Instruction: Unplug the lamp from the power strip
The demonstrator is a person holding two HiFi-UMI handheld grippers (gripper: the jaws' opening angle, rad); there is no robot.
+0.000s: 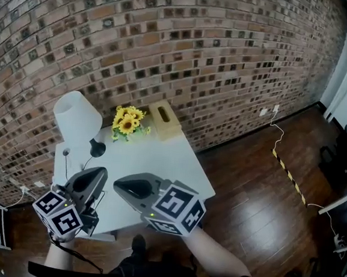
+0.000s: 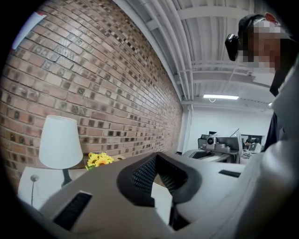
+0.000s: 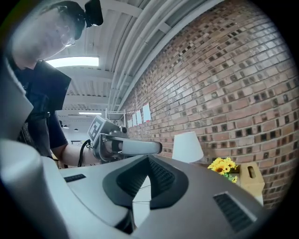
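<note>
A lamp with a white shade (image 1: 77, 117) and a black base (image 1: 97, 148) stands at the back left of a white table (image 1: 160, 158). Its thin cord (image 1: 66, 165) runs forward along the table's left side. I cannot make out the power strip. My left gripper (image 1: 101, 172) hovers over the table's front left part, jaws shut and empty. My right gripper (image 1: 118, 185) hangs just to its right, also shut with nothing in it. The left gripper (image 2: 156, 158) sees the lamp (image 2: 60, 142) to its left. From the right gripper (image 3: 148, 159), the lamp (image 3: 187, 147) and the left gripper (image 3: 126, 147) show ahead.
Yellow sunflowers (image 1: 128, 122) and a tan tissue box (image 1: 164, 120) sit at the table's back edge against the brick wall (image 1: 169, 44). Wooden floor (image 1: 259, 190) lies to the right, with a white cable (image 1: 277, 135) and striped tape (image 1: 288, 172) on it.
</note>
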